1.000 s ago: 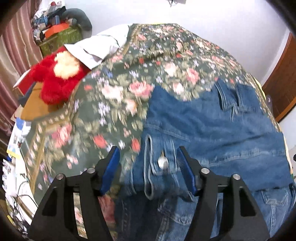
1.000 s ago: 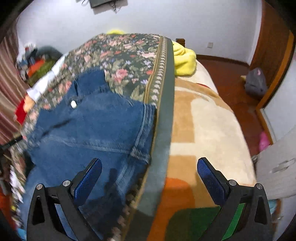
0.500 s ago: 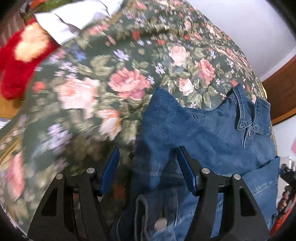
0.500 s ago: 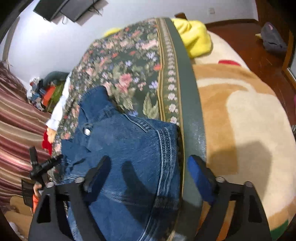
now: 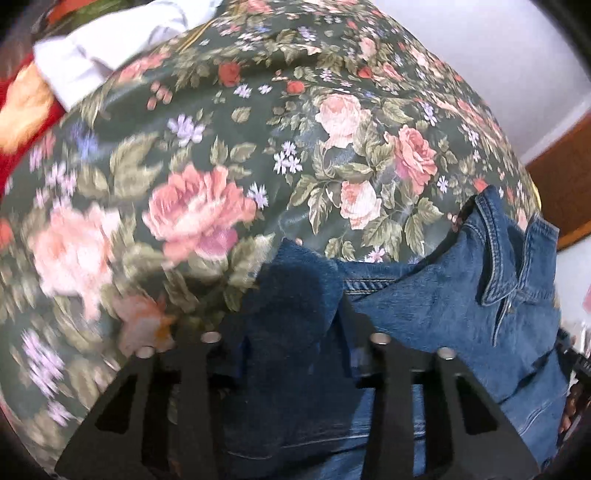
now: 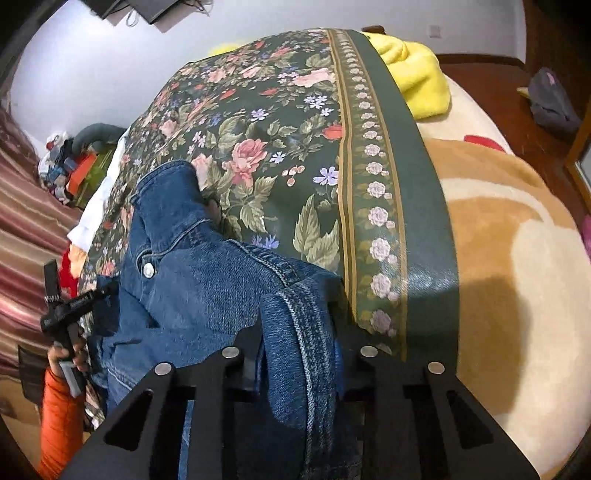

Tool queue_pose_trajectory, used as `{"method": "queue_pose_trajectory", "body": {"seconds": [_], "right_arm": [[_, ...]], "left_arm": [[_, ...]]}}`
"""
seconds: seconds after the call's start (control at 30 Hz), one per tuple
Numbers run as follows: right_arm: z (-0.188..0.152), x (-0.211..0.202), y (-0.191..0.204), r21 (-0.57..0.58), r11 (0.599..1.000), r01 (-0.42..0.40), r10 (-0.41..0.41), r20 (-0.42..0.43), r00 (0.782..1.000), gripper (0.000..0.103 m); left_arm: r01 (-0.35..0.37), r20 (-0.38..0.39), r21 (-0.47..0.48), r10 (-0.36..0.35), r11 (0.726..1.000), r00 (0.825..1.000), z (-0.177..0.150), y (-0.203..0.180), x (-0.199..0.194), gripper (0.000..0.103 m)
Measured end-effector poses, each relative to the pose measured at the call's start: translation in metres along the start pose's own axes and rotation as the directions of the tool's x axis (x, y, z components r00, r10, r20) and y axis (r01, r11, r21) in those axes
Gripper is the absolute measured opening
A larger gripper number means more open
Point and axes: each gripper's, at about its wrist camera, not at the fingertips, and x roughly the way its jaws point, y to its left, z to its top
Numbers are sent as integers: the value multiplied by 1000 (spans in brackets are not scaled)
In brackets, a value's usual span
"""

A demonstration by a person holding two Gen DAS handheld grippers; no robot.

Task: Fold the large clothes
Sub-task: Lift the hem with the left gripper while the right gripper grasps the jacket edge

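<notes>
Your left claw was clamped on a bunched fold of the denim jacket, and your right claw pinched its stitched hem. Between them the jacket lay on the floral bedspread, collar toward the wall.

A bed fills most of the room, spread with a dark green floral cover whose banded border runs toward 12 o'clock. Beneath it, at 3 o'clock, lies a tan and cream blanket, and a yellow cloth is bunched at the far end. The walls are pale, with a dark screen mounted high at 11 o'clock. Striped curtains hang at 9 o'clock beside a cluttered heap. Reddish wooden floor shows at 2 o'clock, a grey bag on it.
</notes>
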Motion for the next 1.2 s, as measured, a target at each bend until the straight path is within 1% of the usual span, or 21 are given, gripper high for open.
{"method": "queue_pose_trajectory", "body": {"seconds": [0.07, 0.1, 0.2, 0.27, 0.3, 0.37, 0.4, 0.43, 0.5, 0.57, 0.63, 0.67, 0.73, 0.8, 0.93, 1.03, 1.07, 1.1, 1.13, 1.17, 1.2], "right_arm": [[8, 3, 2, 7, 1000, -18, 18, 0, 1000, 18], [13, 5, 6, -1, 1000, -19, 19, -5, 1000, 16], [35, 8, 25, -71, 997, 4, -4, 4, 1000, 13], [53, 6, 41, -124, 992, -12, 15, 24, 1000, 13], [62, 5, 48, -144, 989, -19, 24, 33, 999, 12], [83, 7, 69, -192, 981, -17, 29, 60, 998, 12], [89, 9, 76, -205, 979, -12, 27, 71, 997, 12], [97, 14, 86, -219, 976, -7, 25, 83, 996, 12], [106, 25, 102, -245, 969, 19, 7, 102, 995, 12], [110, 42, 117, -282, 956, 77, -43, 123, 991, 13], [109, 57, 126, -317, 937, 147, -105, 144, 984, 13], [107, 68, 130, -342, 917, 207, -162, 155, 975, 13], [102, 81, 126, -365, 893, 264, -220, 158, 963, 13], [97, 92, 120, -393, 875, 285, -248, 142, 958, 14], [95, 91, 110, -391, 880, 271, -234, 140, 962, 17], [93, 92, 113, -408, 862, 302, -265, 145, 953, 24], [91, 92, 114, -418, 845, 334, -292, 162, 943, 32], [89, 91, 115, -421, 829, 367, -320, 181, 930, 45], [86, 89, 116, -424, 807, 412, -355, 209, 911, 52], [84, 86, 115, -427, 793, 434, -371, 228, 900, 63], [83, 83, 115, -430, 791, 435, -369, 232, 900, 65]], "left_arm": [[-6, -2, -26, 6, 1000, 1000, -6, 0, -2, 23], [-17, 6, -25, 17, 1000, 1000, -8, -1, -6, 21], [-66, 67, 17, 65, 998, 996, -10, -3, -33, 12], [-81, 124, 34, 76, 996, 989, -7, -3, -58, 11], [-66, 146, 28, 61, 997, 987, -4, 2, -72, 11], [-55, 156, 2, 54, 998, 986, 5, 12, -89, 11], [-61, 163, -5, 61, 998, 985, 9, 17, -95, 11], [-87, 168, 0, 86, 996, 982, 13, 21, -98, 11], [-156, 177, 12, 151, 988, 972, 17, 26, -96, 11], [-209, 169, 19, 203, 978, 964, 21, 32, -85, 11], [-229, 138, 12, 225, 973, 964, 22, 44, -70, 11], [-234, 122, 9, 232, 972, 965, 22, 49, -63, 12], [-249, 105, 10, 247, 968, 963, 18, 55, -51, 17], [-256, 99, 12, 253, 967, 962, 15, 58, -44, 22], [-258, 113, 15, 255, 966, 960, 12, 60, -42, 22], [-268, 113, 34, 263, 963, 958, 11, 58, -42, 22], [-274, 110, 40, 268, 961, 957, 10, 57, -42, 22], [-278, 108, 40, 273, 960, 956, 11, 56, -41, 23], [-284, 105, 36, 279, 958, 955, 10, 55, -42, 23], [-288, 102, 32, 284, 957, 954, 10, 53, -43, 24], [-299, 99, 31, 295, 954, 950, 9, 52, -45, 25]]}}
